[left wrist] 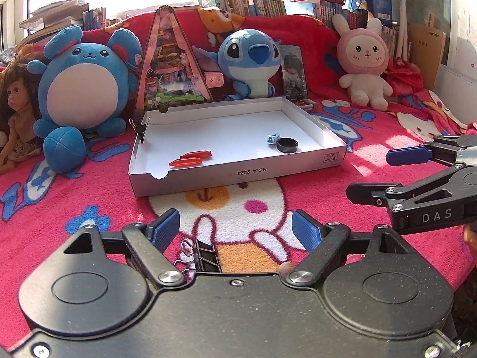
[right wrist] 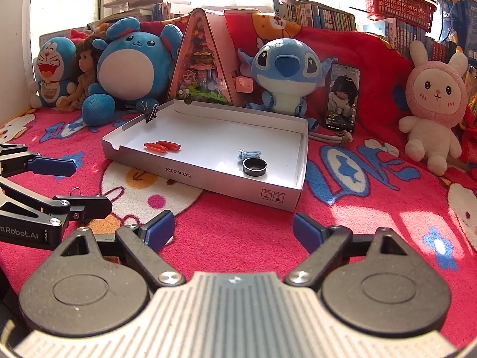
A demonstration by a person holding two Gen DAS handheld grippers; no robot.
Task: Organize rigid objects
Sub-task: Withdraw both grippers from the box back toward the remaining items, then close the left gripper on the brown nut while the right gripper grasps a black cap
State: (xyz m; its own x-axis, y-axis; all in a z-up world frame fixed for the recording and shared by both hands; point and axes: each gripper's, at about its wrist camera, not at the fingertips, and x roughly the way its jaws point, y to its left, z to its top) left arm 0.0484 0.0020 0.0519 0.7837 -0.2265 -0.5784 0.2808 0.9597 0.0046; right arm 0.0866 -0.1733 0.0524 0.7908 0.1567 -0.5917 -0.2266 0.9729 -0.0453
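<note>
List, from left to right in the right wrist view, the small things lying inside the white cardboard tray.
Black binder clip on the tray's back left rim → two orange capsule-shaped pieces → light blue hair clip and black ring-shaped lid, one behind the other.

Pink cartoon blanket [right wrist: 268, 232] underneath; round blue plush [right wrist: 131, 59], Stitch plush [right wrist: 283, 68], pink rabbit plush [right wrist: 435, 104] along the back; phone [right wrist: 342, 95] upright, screen lit; red basket [right wrist: 398, 1] atop books.

tray [left wrist: 238, 176]: orange tubes [left wrist: 190, 158], black ring [left wrist: 287, 144], blue clip [left wrist: 272, 137] | binder clip [left wrist: 204, 256]: blanket
</note>
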